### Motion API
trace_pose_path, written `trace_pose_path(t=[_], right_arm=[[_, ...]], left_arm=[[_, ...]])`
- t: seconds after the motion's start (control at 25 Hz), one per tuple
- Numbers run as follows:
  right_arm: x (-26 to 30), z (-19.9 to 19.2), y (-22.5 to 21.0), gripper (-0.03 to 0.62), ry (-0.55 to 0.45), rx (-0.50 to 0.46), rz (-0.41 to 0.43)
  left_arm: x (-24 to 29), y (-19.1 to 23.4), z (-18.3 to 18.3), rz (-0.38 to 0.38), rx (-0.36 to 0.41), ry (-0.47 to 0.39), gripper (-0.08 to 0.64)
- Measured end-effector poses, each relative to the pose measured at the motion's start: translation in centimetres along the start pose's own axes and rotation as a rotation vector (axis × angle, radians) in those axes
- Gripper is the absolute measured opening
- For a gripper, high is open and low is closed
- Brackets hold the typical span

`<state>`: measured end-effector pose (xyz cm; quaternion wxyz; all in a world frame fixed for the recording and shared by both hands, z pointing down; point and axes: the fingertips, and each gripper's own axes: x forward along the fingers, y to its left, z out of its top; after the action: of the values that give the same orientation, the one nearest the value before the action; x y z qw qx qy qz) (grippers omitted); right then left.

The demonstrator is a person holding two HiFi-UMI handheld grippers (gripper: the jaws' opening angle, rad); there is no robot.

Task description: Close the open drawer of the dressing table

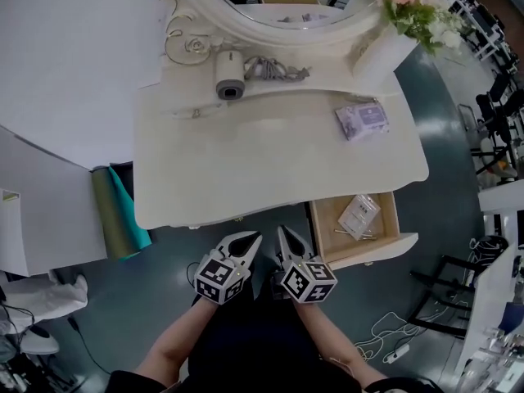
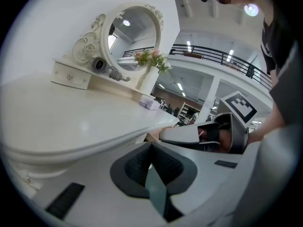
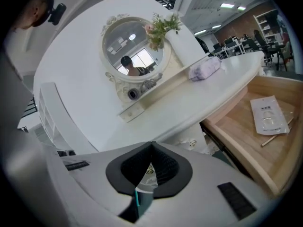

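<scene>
Wooden drawer (image 1: 326, 216), rear part unseen beneath white dressing table (image 1: 270, 154).

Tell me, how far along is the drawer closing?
Nothing done yet: the drawer stands pulled out, a packet lying inside. The left gripper and right gripper hover near it, shut and empty, touching nothing. Pushing the drawer fully in remains.
</scene>
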<state>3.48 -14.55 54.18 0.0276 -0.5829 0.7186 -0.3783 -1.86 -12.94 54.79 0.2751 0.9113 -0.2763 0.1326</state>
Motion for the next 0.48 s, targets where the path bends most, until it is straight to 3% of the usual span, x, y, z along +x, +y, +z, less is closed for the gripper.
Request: trace_pose_path(t=[0.16, 0.36, 0.48], right_arm=[[-2.9, 2.0, 0.7, 0.008, -0.083, -0.034, 0.030], [-6.2, 2.5, -0.4, 0.008, -0.125, -0.103, 0.026], [-8.1, 2.7, -1.2, 0.008, -0.137, -0.106, 0.035]], left_arm=[[0.2, -2.6, 1.2, -0.050, 0.022, -0.034, 0.008], [1.0, -4.7, 1.1, -0.024, 0.055, -0.052, 0.008], [1.2, -6.5, 1.1, -0.011, 0.033, -0.087, 0.008]])
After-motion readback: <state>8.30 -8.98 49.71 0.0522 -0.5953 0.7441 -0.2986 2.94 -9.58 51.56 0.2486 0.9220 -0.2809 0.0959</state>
